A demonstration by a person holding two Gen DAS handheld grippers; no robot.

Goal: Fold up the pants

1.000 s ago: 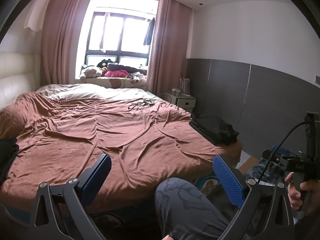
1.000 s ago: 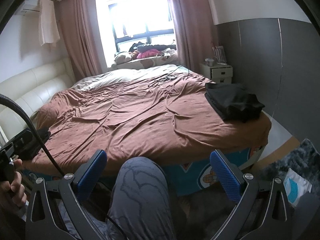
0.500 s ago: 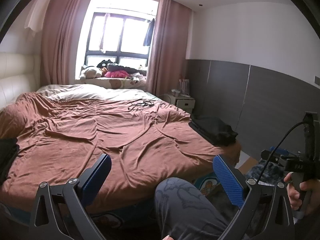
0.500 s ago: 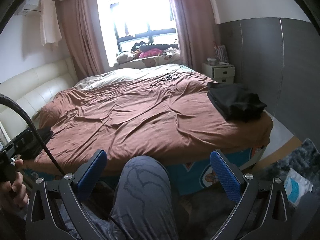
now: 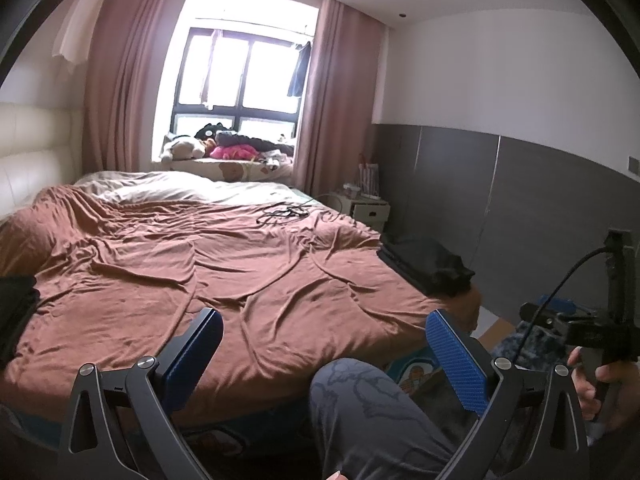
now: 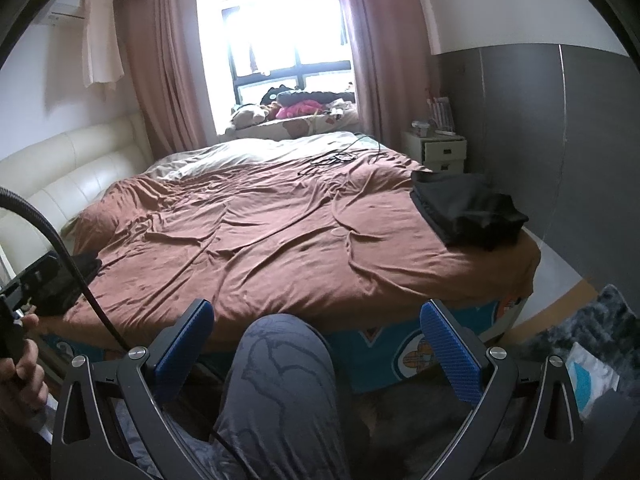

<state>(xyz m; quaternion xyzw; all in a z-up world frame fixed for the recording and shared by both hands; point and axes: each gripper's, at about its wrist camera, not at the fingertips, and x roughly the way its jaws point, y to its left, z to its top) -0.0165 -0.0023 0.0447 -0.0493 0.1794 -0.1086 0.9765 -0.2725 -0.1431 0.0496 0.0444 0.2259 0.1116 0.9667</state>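
Observation:
A stack of folded black pants point(image 5: 424, 258) point(image 6: 468, 208) lies on the right front corner of the brown-sheeted bed point(image 5: 200, 264) point(image 6: 260, 240). Another black garment point(image 5: 14, 312) rests at the bed's left edge; in the right wrist view this garment point(image 6: 86, 266) is partly hidden behind the other hand-held device. My left gripper point(image 5: 322, 332) and right gripper point(image 6: 316, 320) both stand open with nothing between their blue pads. They hover short of the bed's front edge, above a person's knee point(image 5: 360, 392) point(image 6: 280, 360) in grey patterned trousers.
A black cable point(image 5: 284, 212) point(image 6: 332, 158) lies on the far part of the bed. A white nightstand point(image 5: 370, 210) point(image 6: 440, 152) stands by the grey wall at the right. Plush toys point(image 5: 184, 148) fill the window seat. A grey rug point(image 6: 592, 332) covers the floor at the right.
Both views drift only a little. The grippers stay open and nothing on the bed has moved.

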